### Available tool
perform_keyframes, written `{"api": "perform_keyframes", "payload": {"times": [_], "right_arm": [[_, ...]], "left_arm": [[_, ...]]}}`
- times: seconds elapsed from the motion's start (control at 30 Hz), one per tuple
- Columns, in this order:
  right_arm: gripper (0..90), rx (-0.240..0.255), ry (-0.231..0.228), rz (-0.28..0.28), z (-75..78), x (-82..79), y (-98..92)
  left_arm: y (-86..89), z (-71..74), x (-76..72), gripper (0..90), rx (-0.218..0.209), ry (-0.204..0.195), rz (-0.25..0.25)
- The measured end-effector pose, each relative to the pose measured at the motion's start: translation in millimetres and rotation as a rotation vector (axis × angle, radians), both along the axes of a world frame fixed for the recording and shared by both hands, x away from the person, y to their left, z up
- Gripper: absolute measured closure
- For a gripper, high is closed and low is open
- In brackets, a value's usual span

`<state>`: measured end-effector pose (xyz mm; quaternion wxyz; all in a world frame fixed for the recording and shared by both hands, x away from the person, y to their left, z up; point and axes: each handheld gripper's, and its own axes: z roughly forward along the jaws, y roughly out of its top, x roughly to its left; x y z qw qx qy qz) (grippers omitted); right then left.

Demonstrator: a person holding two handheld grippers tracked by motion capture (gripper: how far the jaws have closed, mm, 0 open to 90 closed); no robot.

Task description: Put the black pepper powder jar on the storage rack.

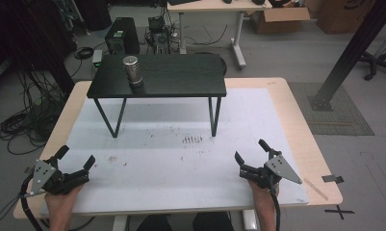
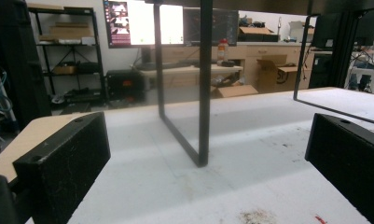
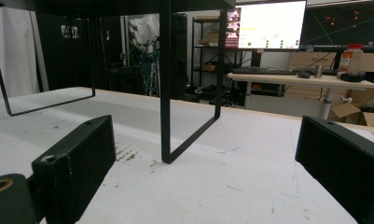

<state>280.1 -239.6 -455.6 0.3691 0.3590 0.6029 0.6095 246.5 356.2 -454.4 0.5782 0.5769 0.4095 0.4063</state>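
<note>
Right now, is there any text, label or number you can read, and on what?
None can be read.
Monitor: coloured text blocks, too small.
Second screen: blurred.
Bottle label: blurred.
Cardboard box: dark mark, unreadable.
Metal can: no visible label.

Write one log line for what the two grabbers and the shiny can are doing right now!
left gripper: open, empty, on mat | right gripper: open, empty, on mat | metal can: upright on black stand, untouched

Black shelf (image 2: 203,79) top cut off in both gripper views
</note>
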Motion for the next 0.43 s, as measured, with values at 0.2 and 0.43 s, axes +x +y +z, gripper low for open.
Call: {"api": "perform_keyframes", "payload": {"times": [0.2, 0.43], "right_arm": [[4.8, 0.0, 0.0, 0.0, 0.0, 0.0, 0.0], [4.8, 0.0, 0.001, 0.001, 0.1, 0.1, 0.1]], "left_arm": [[-0.2, 0.1, 0.3, 0.3, 0.002, 0.004, 0.001], [0.4, 0.0, -0.3, 0.3, -0.002, -0.003, 0.0]]}}
